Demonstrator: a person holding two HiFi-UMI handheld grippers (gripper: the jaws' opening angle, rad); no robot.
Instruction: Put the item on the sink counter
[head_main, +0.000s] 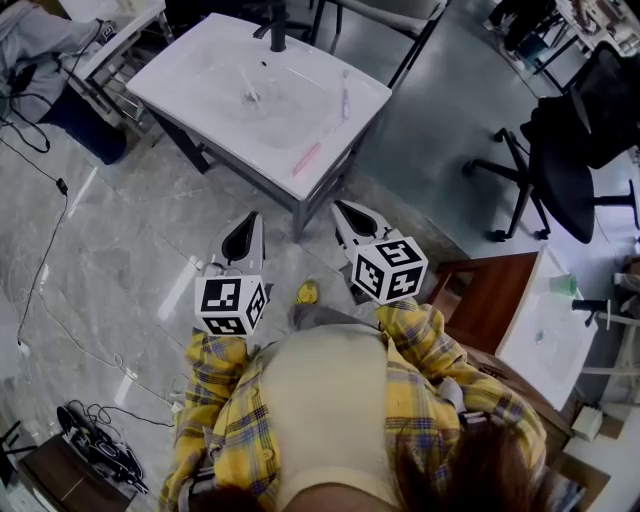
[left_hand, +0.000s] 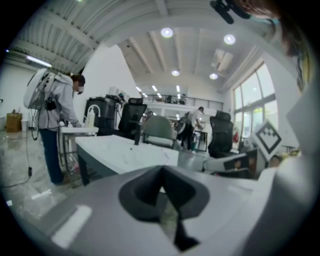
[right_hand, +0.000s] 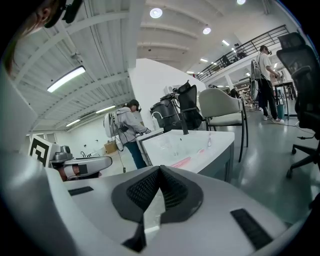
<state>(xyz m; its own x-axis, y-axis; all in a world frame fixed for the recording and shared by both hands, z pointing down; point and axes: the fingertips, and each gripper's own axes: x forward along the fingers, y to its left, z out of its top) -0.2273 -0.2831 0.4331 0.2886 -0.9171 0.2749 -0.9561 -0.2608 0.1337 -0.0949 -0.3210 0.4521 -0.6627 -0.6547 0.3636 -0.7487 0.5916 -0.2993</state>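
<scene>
**Pink stick (head_main: 307, 158) lies on the sink worktop (head_main: 175, 88)**

We hold the left claw (head_main: 250, 222) and the right claw (head_main: 342, 212) side by side, just short of the worktop's near corner. Each claw's jaws are pressed together tip to tip, gripping nothing. The pink stick lies flat near the worktop's edge, ahead of both claws and well apart from them. A pale stick (head_main: 345, 95) lies beyond it.
</scene>
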